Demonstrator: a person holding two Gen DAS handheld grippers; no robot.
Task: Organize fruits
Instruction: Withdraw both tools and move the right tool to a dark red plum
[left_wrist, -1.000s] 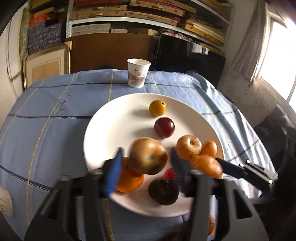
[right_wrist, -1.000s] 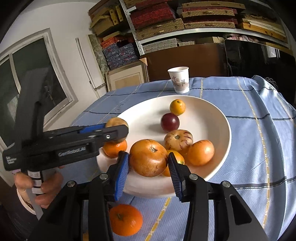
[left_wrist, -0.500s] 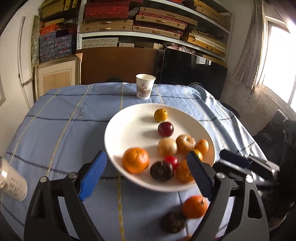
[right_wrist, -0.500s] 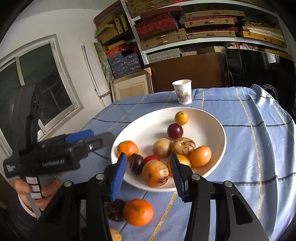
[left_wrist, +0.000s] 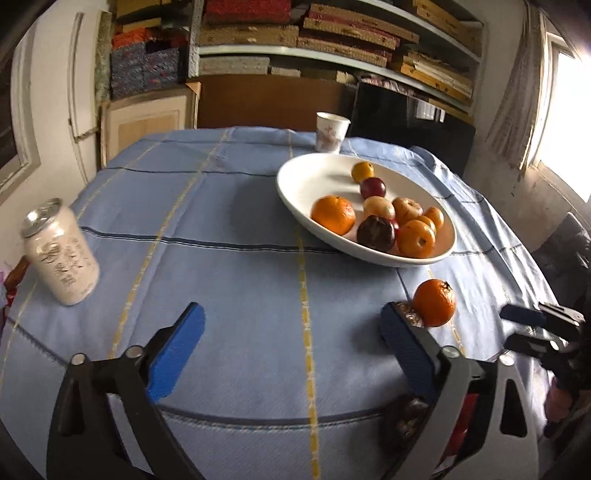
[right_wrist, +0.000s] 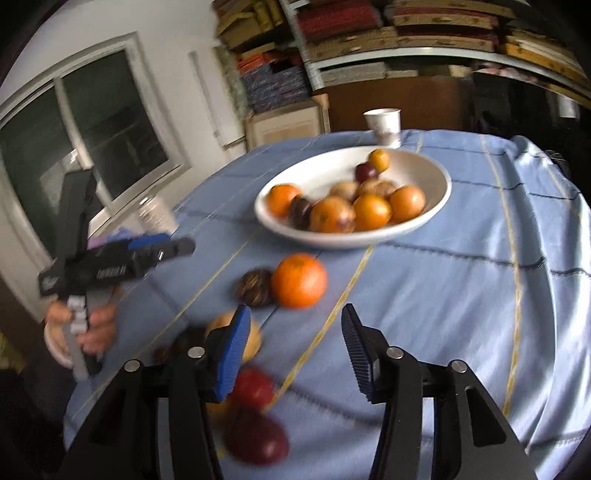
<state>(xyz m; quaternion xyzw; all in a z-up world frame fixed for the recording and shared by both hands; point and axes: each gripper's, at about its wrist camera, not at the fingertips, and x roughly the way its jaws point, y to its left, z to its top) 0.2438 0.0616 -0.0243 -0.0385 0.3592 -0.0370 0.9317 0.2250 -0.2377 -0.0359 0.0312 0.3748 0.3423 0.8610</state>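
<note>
Left wrist view, left to right: a can (left_wrist: 61, 254) stands near the table's left edge, the left gripper (left_wrist: 291, 349) hangs empty with jaws wide, and a bowl (left_wrist: 295, 181) of fruit sits far right. Near it on the cloth (left_wrist: 236, 258) lies a loose orange (left_wrist: 434, 302), touching a dark fruit (right_wrist: 255, 287). The right gripper (right_wrist: 293, 349) is also spread and empty. The orange looks light, firm, prone to rolling; grip across its widest middle.

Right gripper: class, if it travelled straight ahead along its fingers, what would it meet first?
Probably the loose orange on the tablecloth, ahead of the open right gripper; depth is uncertain.
</note>
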